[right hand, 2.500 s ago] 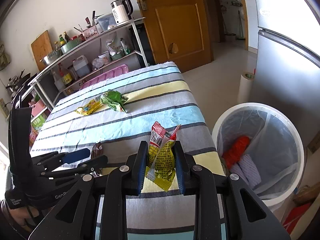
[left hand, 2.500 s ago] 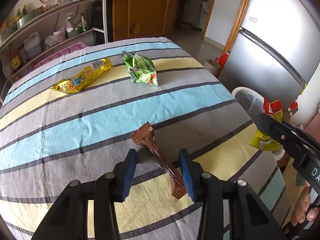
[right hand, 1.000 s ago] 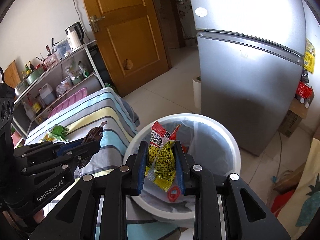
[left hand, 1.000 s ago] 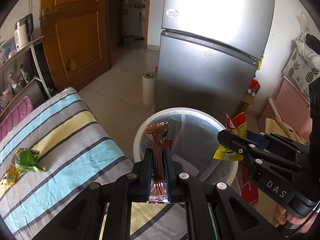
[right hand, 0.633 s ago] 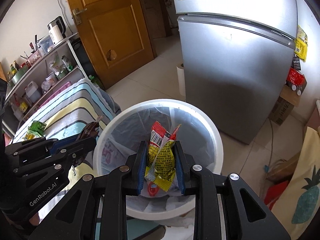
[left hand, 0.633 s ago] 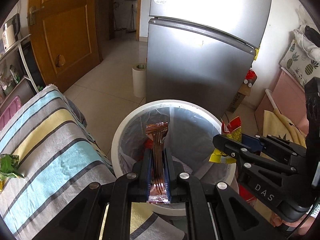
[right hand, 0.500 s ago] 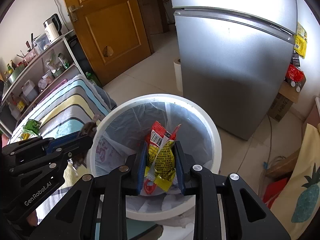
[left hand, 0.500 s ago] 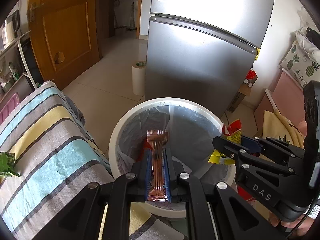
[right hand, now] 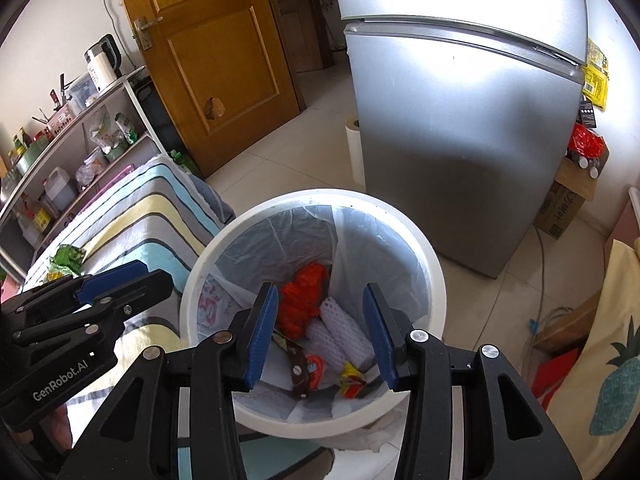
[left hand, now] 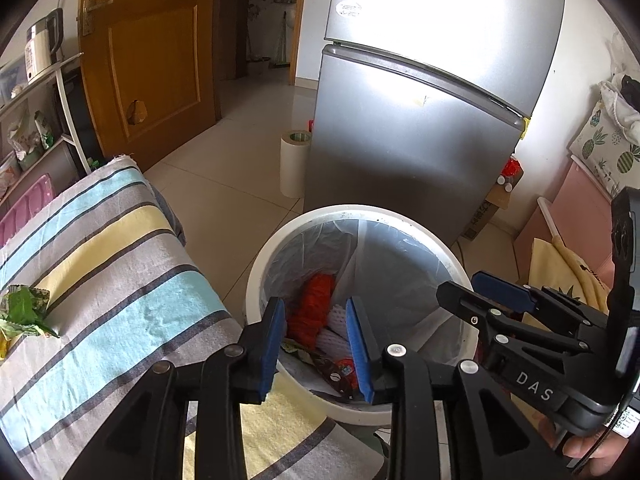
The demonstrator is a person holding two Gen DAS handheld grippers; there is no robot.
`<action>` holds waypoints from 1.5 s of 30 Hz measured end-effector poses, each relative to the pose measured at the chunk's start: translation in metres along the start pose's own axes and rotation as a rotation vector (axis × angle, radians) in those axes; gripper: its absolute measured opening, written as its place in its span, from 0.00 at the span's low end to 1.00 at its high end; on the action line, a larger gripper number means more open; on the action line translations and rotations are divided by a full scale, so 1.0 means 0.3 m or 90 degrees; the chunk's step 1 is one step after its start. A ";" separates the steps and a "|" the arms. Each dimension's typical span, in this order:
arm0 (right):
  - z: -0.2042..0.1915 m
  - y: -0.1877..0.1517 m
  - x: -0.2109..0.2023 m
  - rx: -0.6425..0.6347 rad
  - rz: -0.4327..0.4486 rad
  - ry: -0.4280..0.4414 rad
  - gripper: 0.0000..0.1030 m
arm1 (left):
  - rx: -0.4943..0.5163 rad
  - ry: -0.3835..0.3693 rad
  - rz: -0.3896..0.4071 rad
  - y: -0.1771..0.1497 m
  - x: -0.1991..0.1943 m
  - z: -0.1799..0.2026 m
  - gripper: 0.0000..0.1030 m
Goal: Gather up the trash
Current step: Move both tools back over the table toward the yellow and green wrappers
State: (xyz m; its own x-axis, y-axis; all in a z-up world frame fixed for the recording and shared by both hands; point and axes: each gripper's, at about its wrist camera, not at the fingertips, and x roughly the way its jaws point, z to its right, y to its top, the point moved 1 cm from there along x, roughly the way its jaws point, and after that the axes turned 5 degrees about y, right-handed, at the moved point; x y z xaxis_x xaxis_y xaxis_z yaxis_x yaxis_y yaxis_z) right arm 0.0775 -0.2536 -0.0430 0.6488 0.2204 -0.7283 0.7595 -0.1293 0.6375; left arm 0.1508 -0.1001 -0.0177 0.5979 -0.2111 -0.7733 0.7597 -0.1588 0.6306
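Both grippers hang over the white lined trash bin (left hand: 360, 213) (right hand: 312, 195). My left gripper (left hand: 315, 318), jaws opening, has nothing between its blue pads; it also shows at the left of the right wrist view (right hand: 132, 276). My right gripper (right hand: 320, 304), likewise opening, holds nothing, and its tips show in the left wrist view (left hand: 464, 294). The brown wrapper (right hand: 298, 372) (left hand: 326, 366) and the yellow-red wrapper (right hand: 352, 380) lie inside the bin beside red netting and white foam sleeves. A green wrapper (left hand: 22, 312) (right hand: 68, 258) rests on the striped tablecloth (left hand: 120, 280).
A silver fridge (left hand: 420, 140) stands right behind the bin, with a paper roll (left hand: 294, 164) at its left corner. A wooden door (right hand: 216, 52) and a kitchen shelf (right hand: 80, 136) lie beyond the table. A cardboard box (right hand: 564, 204) and pineapple-print cushions (right hand: 612, 380) are to the right.
Both pairs of jaws have parted. The brown wrapper left the left gripper and the yellow-red wrapper left the right gripper; both now lie in the bin.
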 end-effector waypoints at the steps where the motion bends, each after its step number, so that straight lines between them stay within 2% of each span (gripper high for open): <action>1: -0.009 -0.001 -0.005 -0.001 0.003 0.001 0.44 | -0.004 0.002 0.002 -0.004 -0.010 -0.010 0.31; 8: -0.090 0.000 -0.034 -0.023 0.017 0.023 0.44 | -0.044 0.017 0.028 -0.040 -0.098 -0.105 0.32; 12: -0.166 0.000 -0.040 -0.041 0.024 0.044 0.44 | -0.066 0.045 0.048 -0.067 -0.159 -0.176 0.40; 19: -0.313 -0.012 -0.023 -0.087 0.022 0.078 0.46 | -0.120 0.083 0.068 -0.120 -0.251 -0.347 0.40; 23: -0.388 -0.016 -0.011 -0.105 0.021 0.096 0.52 | -0.146 0.108 0.077 -0.150 -0.299 -0.448 0.41; 27: -0.472 -0.020 0.011 -0.126 0.014 0.116 0.52 | -0.180 0.137 0.084 -0.186 -0.346 -0.560 0.46; 37: -0.696 -0.024 0.065 -0.199 0.005 0.182 0.60 | -0.225 0.206 0.078 -0.253 -0.433 -0.823 0.47; 45: -0.887 -0.027 0.138 -0.307 -0.022 0.192 0.62 | -0.231 0.226 0.047 -0.277 -0.419 -0.962 0.49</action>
State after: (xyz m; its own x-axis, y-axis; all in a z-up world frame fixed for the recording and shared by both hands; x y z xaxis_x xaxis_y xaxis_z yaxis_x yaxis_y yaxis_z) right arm 0.0860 0.0138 -0.0114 0.5289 0.4915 -0.6919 0.6265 0.3239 0.7089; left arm 0.0863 0.2179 0.0082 0.6553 0.1421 -0.7419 0.7143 0.2031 0.6698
